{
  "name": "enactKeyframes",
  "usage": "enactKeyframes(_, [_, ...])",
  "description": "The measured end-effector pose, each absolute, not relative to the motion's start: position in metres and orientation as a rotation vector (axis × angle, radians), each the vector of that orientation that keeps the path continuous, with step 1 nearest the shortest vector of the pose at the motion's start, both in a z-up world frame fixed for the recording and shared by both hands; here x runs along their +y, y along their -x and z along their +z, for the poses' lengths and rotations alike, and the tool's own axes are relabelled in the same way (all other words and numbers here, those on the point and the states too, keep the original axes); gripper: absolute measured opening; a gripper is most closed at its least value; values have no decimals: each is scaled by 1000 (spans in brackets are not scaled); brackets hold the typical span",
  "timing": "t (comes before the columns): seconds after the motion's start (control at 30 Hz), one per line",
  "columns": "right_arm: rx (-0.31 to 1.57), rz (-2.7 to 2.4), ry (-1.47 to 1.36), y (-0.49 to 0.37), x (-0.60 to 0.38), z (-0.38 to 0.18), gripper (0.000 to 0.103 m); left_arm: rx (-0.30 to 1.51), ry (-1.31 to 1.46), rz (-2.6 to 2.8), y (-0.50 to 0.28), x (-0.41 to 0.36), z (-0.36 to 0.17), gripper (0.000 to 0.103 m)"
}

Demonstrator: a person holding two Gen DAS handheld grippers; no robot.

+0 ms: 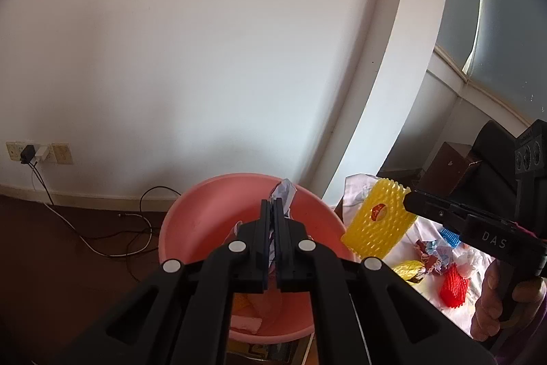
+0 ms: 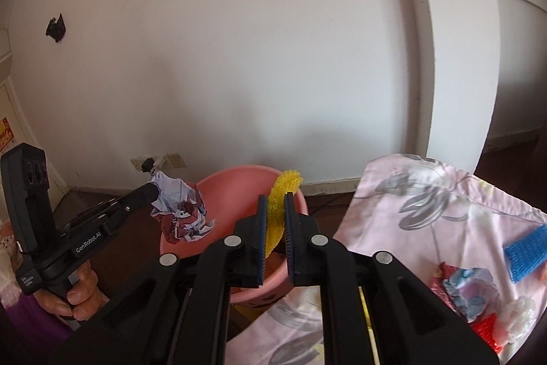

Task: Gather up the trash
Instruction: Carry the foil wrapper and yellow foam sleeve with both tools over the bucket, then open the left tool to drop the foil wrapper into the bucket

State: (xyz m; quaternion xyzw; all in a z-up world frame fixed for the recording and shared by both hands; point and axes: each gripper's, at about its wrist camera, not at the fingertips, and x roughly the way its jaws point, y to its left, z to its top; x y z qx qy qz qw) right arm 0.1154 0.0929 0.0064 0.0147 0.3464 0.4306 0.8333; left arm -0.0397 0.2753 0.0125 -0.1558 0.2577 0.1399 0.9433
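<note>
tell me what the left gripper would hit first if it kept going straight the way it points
Probably the pink basin: the left gripper, shut on a crumpled wrapper, points down into it. Depth is unclear, so it might instead pass over the far rim toward the wall.

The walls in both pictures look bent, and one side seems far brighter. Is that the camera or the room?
The camera: in both wrist views the fisheye lens bows the straight white pillar and darkens the corners. In the left wrist view, daylight from the window washes out the floral cloth at right, while the floor at left stays dim. The right wrist view is lit more evenly, and the pink basin looks slightly soft.
</note>
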Motion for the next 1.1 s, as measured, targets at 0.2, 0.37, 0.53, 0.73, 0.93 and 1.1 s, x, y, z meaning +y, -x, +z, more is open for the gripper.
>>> enactKeyframes(0.2, [761, 932, -4, -111, 116, -8, 10, 548, 317, 306, 44, 280, 3, 1])
enactKeyframes(0.37, [783, 945, 15, -107, 132, -18, 10, 574, 315, 323, 46, 282, -6, 1])
enactKeyframes(0.53, [816, 950, 30, -107, 141, -31, 10, 598, 318, 330, 46, 282, -15, 2])
enactKeyframes(0.73, [853, 951, 44, -107, 147, -42, 10, 621, 326, 335, 47, 282, -25, 2])
enactKeyframes(0.93, [891, 953, 41, -108, 151, -46, 11, 622, 331, 353, 49, 284, -26, 22])
enactKeyframes(1.1, [897, 959, 34, -109, 153, -45, 24, 605, 349, 373, 54, 287, -23, 32])
